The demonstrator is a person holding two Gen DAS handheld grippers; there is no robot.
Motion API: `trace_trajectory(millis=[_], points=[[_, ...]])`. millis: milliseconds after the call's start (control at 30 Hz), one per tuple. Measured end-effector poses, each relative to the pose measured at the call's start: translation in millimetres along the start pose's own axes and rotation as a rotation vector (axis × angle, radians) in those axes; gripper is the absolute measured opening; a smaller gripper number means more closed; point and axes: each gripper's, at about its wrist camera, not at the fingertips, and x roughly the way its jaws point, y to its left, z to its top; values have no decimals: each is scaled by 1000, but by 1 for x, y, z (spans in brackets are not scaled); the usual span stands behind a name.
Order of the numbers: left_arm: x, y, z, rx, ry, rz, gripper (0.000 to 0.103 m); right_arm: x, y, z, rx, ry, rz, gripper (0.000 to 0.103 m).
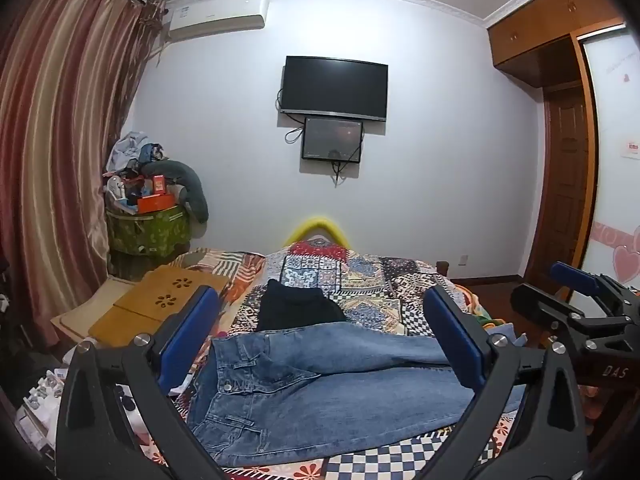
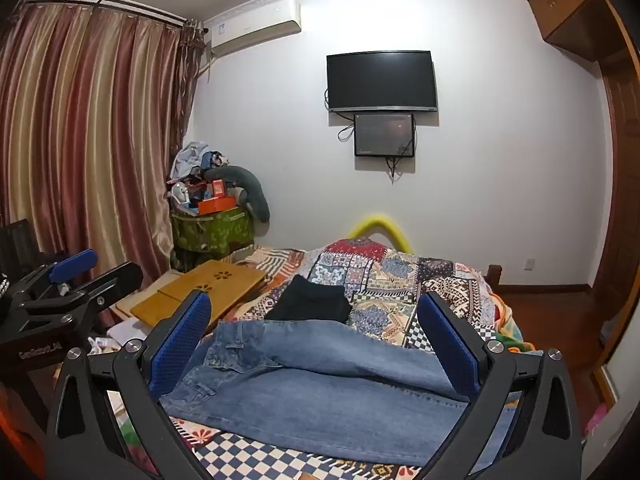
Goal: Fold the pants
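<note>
Blue jeans (image 1: 320,392) lie flat across the patchwork bedspread (image 1: 360,280), waistband to the left, legs running right. They also show in the right wrist view (image 2: 320,392). A folded black garment (image 1: 298,308) lies on the bed just behind them, also in the right wrist view (image 2: 312,300). My left gripper (image 1: 320,340) is open and empty, held above the jeans. My right gripper (image 2: 316,344) is open and empty, also above the jeans. The right gripper shows at the right edge of the left wrist view (image 1: 576,312); the left gripper shows at the left edge of the right wrist view (image 2: 68,292).
A wooden lap table (image 1: 160,304) lies on the bed's left side. A green bin piled with clutter (image 1: 148,224) stands in the corner by the curtain (image 1: 52,160). A TV (image 1: 334,88) hangs on the far wall. A wardrobe and door (image 1: 568,160) are at right.
</note>
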Motion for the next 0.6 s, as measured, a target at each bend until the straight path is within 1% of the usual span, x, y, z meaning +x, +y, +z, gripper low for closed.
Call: trace_trajectory(millis=[167,200,267,367,433,600], points=[[6,14,-5,-46,25,-8,103,1,-1,0,-1,-1,-2,103],[7,15,-4,-48,25,-4,103,2,3,-2,-3,2,-2,103],[8,6,-4,-27,25,2,103,2,4,-4,-1,1,-2,103],[9,7,-6,-31,28,1,103,-2,4,-6,2,4,-4,103],[10,7,-7,-33,31,4,103,10,10,-8,-7,20,3,103],[11,13,-3,-45,43,-1,103,9,7,-9,-6,25,7,103]])
